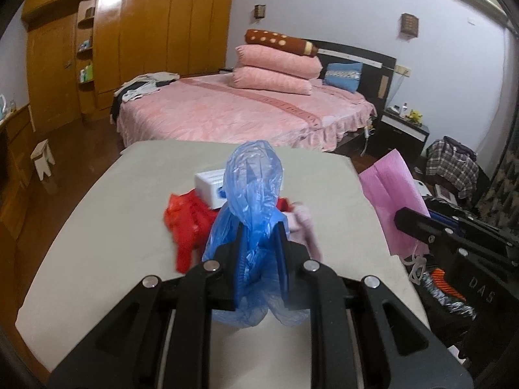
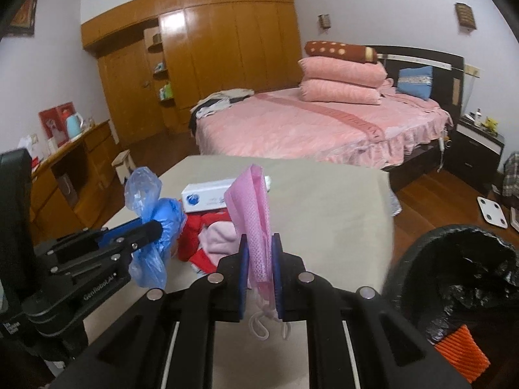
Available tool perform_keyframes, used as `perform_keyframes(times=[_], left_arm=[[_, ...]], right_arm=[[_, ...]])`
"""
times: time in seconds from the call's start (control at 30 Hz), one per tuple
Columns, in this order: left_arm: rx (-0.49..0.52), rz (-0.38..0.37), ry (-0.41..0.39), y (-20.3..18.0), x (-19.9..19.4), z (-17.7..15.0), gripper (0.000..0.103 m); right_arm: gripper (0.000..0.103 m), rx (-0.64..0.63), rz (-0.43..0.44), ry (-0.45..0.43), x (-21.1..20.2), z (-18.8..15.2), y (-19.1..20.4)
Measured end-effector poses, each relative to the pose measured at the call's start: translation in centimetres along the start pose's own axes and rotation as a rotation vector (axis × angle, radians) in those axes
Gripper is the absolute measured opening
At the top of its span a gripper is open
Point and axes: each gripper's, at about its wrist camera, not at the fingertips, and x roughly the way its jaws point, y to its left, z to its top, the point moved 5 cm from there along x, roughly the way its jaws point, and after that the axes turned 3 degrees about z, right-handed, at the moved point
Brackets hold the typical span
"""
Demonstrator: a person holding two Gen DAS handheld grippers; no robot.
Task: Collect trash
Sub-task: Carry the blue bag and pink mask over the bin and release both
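My left gripper (image 1: pixel 262 233) is shut on a crumpled blue plastic bag (image 1: pixel 249 194), held up above the beige table (image 1: pixel 113 227). From the right wrist view the same blue plastic bag (image 2: pixel 152 220) hangs from the left gripper (image 2: pixel 155 227) at the left. My right gripper (image 2: pixel 261 243) is shut on a pink face mask (image 2: pixel 251 207), its white ear loops dangling below the fingers. In the left wrist view that pink face mask (image 1: pixel 389 194) shows at the right. On the table lie a red plastic bag (image 1: pixel 185 227), a pale pink cloth (image 2: pixel 220 236) and a white box (image 2: pixel 207 197).
A bin lined with a black bag (image 2: pixel 460 272) stands low at the right of the table, an orange ribbed thing (image 2: pixel 460 347) beside it. Beyond the table are a pink bed (image 2: pixel 308 129), a wooden wardrobe (image 2: pixel 211 48), a small stool (image 2: pixel 125 162) and a nightstand (image 2: pixel 476 142).
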Motion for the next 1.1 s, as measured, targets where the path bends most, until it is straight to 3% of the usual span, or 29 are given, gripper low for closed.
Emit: perform_keyframes(times=[0.47, 1.1], left_arm=[[0.094, -0.149, -0.048, -8.4, -0.3, 1.7, 0.016], [0.26, -0.4, -0.024, -23.6, 1.7, 1.4, 0.016]], right_arm=[[0.013, 0.078, -0.157, -0.081, -6.1, 0.9, -7.8], [0.013, 0.202, -0.401, -0.066, -12.4, -3.3, -20.2]])
